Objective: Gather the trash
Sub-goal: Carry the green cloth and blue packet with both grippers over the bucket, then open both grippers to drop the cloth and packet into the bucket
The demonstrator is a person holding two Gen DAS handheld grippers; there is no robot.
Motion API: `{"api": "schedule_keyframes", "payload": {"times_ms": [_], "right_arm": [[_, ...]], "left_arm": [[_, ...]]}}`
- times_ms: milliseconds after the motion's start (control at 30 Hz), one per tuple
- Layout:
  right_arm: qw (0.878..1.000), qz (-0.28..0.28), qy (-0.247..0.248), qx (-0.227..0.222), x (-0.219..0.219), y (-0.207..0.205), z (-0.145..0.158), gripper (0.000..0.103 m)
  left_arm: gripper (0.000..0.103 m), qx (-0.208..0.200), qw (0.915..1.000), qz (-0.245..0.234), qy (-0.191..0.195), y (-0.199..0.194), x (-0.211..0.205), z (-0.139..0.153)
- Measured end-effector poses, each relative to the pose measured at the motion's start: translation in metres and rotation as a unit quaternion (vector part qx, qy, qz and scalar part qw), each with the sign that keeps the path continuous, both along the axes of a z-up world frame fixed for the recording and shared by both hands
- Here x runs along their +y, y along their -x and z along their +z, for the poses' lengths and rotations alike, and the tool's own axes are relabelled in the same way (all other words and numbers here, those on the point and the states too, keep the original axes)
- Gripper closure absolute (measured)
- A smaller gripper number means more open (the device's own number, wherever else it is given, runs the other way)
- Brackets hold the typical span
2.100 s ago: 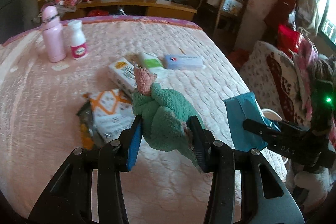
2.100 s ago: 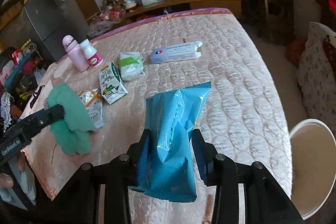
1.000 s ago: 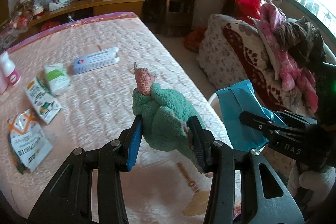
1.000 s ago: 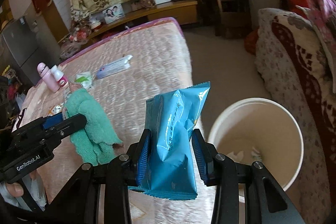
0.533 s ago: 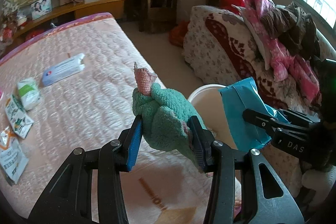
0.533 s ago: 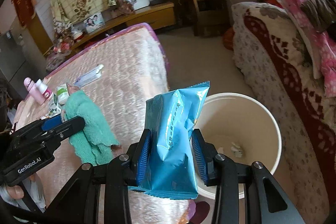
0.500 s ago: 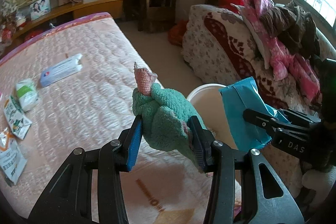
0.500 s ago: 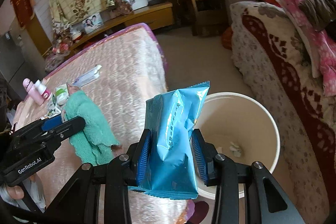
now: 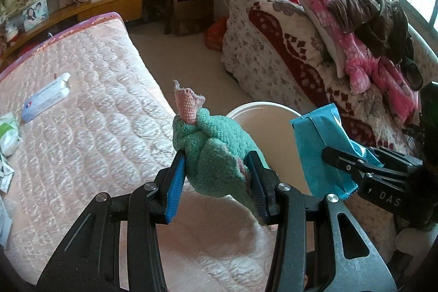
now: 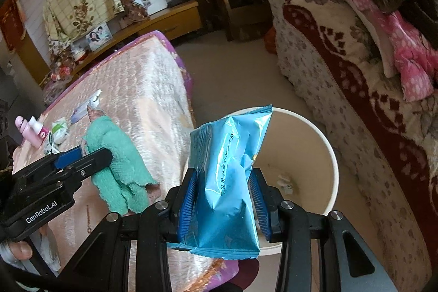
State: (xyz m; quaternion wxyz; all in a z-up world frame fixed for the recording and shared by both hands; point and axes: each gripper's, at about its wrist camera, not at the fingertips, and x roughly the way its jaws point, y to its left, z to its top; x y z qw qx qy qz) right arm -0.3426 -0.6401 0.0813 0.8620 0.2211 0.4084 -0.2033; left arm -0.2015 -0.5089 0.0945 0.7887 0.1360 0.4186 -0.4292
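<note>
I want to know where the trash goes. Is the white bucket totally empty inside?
No, the right wrist view shows a few small white scraps lying on the bottom of the bucket.

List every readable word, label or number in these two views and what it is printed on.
"GenRobot.AI": white lettering on the left gripper body.
"DAS": on the right gripper body, cut off.
Blue packet: a line of dark characters, too blurred to read.
White box on the bed: label too small.
</note>
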Motion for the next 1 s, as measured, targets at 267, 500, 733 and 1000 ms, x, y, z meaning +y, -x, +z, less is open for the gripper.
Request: {"api": "schedule_keyframes", "payload": {"times_ms": [267, 500, 733, 1000], "right_arm": [[1.000, -0.015, -0.008, 0.008, -0.013, 0.008, -0.010, 0.065], [1.000, -0.024, -0.013, 0.013, -0.021, 0.011, -0.017, 0.065], [0.999, -0.029, -0.017, 0.019, -0.025, 0.010, -0.022, 0.065], [0.999, -0.044, -0.021, 0.024, -0.029, 0.010, -0.025, 0.053]], "left_arm": [[0.061, 0.005, 0.9999, -0.010, 0.000, 0.004, -0.016, -0.007], [0.061, 0.002, 0.9999, -0.013, -0.005, 0.006, -0.023, -0.014], [0.060, 0.009, 0.9998, -0.016, -0.005, 0.005, -0.025, -0.019], [0.056, 0.036, 0.9993, -0.011, 0.005, -0.002, -0.020, -0.021]]}}
